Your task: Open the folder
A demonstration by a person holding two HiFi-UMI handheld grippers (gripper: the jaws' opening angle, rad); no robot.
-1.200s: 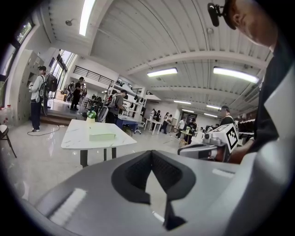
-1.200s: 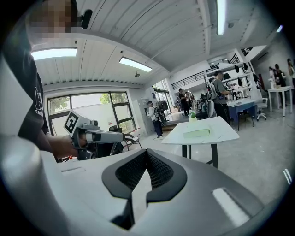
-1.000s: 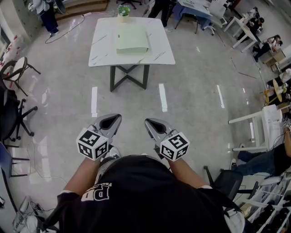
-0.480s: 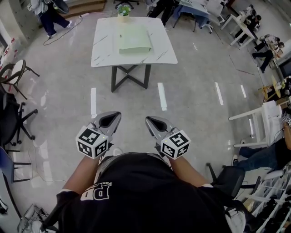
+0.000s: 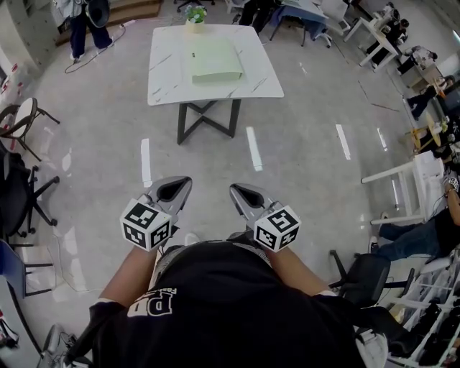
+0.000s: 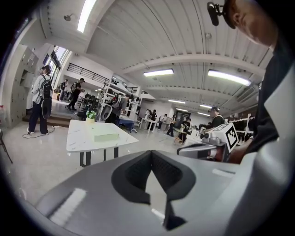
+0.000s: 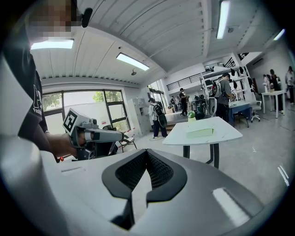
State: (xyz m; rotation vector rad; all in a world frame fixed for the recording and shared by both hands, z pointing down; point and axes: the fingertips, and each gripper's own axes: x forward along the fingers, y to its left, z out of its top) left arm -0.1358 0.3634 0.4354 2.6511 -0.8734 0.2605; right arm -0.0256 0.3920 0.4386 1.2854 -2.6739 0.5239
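The pale green flat folder [image 5: 214, 60] lies closed on the white marble-topped square table [image 5: 165, 83], well ahead of both grippers. The left gripper [image 5: 176, 188] and right gripper [image 5: 243, 194] hang side by side above the grey floor [image 5: 309, 180]. Each has its jaws together, gripping nothing.

surface: white marble-look table [image 5: 165, 79] | on it: pale green folder [image 5: 215, 61], lying flat | far edge: small potted plant [image 5: 195, 16]
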